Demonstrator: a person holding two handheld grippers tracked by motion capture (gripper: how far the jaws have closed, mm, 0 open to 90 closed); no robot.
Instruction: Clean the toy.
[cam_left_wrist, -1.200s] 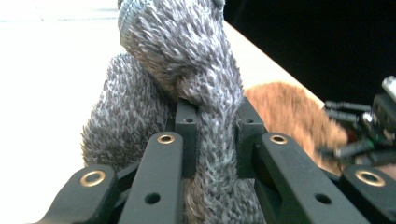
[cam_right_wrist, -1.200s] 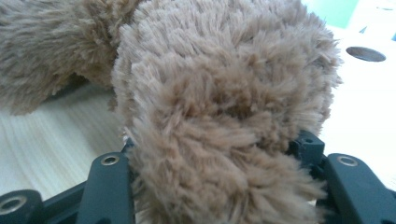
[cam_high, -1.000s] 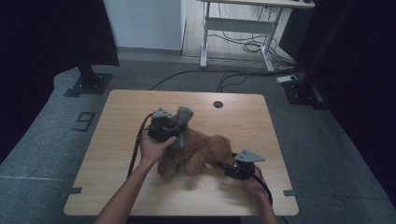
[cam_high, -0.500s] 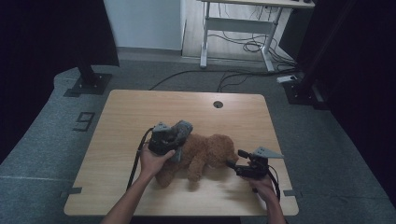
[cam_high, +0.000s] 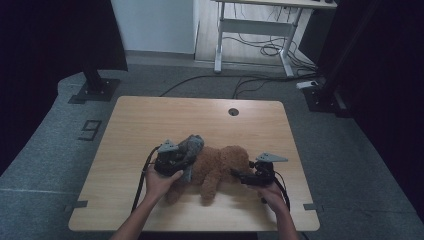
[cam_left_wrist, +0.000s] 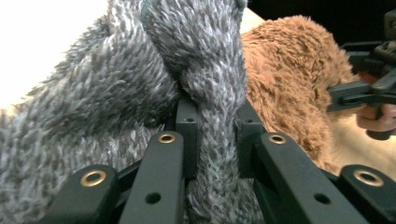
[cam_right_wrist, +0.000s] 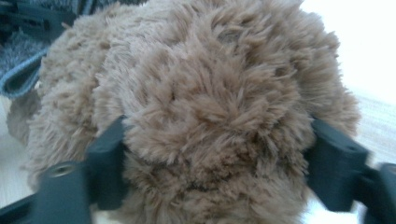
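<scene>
Teddy bear (cam_high: 217, 167) of brown plush lies on the table (cam_high: 150, 120), near the front edge, between both hands; the right claw (cam_right_wrist: 215, 163) has its jaws around the fluffy head, and they have just been closing; the left claw (cam_left_wrist: 212, 140) is clenched on a fold of grey fluffy cloth (cam_high: 189, 147) resting on the bear; I think the plush may slip out, because fur gives way easily.
</scene>
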